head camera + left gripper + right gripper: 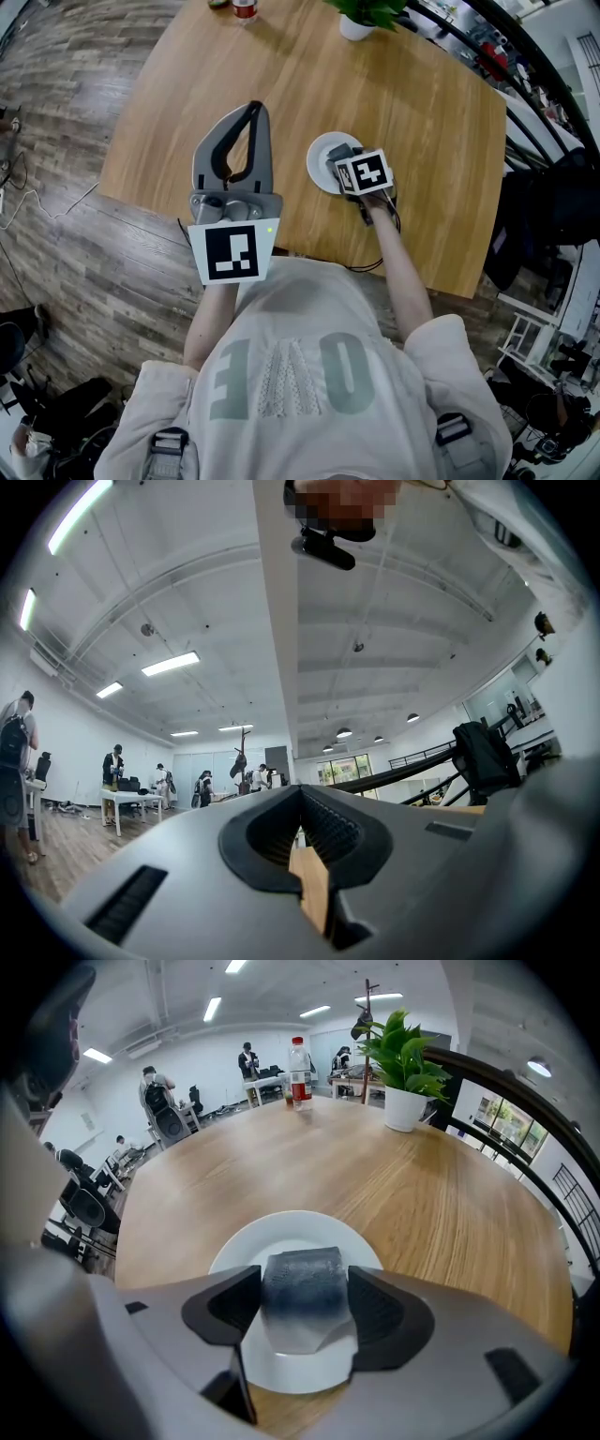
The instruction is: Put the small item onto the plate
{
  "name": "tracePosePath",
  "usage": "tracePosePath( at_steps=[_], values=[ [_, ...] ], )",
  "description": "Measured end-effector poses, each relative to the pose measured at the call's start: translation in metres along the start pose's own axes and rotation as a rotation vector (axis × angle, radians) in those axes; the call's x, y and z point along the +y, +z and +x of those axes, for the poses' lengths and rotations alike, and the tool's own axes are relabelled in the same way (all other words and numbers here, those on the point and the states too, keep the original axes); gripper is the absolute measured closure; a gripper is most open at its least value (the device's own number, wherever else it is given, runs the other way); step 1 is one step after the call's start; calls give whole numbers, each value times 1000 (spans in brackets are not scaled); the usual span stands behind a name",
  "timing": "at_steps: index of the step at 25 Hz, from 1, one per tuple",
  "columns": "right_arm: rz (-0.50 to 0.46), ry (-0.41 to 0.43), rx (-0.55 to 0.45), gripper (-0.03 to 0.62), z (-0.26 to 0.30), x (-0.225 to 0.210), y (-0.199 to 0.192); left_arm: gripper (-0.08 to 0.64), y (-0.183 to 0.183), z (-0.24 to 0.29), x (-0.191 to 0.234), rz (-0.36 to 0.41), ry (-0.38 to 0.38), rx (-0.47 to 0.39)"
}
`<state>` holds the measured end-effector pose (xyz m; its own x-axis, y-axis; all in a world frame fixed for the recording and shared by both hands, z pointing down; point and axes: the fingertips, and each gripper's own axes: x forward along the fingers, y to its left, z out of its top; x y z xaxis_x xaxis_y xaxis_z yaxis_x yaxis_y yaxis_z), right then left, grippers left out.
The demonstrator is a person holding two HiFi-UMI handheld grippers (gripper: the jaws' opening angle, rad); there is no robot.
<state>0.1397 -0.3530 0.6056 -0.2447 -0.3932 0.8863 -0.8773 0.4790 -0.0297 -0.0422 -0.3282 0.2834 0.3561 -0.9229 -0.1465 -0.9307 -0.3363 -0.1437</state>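
In the right gripper view a small dark grey block (302,1279) sits between the jaws of my right gripper (303,1305), which is shut on it just above a white plate (236,1252). From the head view the right gripper (337,161) hangs over the near right part of the plate (319,155) on the round wooden table (412,103); the block is hidden there. My left gripper (253,111) is raised near the table's front edge, left of the plate. Its jaws (302,850) point up towards the ceiling, tips together, with nothing held.
A potted plant (361,14) (403,1063) and a bottle (244,9) (299,1072) stand at the table's far side. A black railing and a dark garment (553,206) lie to the right. Several people stand far off in the room.
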Motion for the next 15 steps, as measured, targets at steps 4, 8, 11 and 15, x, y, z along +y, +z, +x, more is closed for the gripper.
tracePosePath(
  at_steps=[4,8,11,15],
  values=[
    [14,-3,-25,295,-1,1,2,552,1,-2,-1,2,-5,0],
    [41,1,-50,299,-4,3,6,551,3,-2,1,3,-3,-2],
    [45,-2,-91,301,-9,1,16,551,5,-2,1,7,-3,-8],
    [81,7,-183,299,-29,-2,37,551,8,-4,-2,2,-5,-11]
  ],
)
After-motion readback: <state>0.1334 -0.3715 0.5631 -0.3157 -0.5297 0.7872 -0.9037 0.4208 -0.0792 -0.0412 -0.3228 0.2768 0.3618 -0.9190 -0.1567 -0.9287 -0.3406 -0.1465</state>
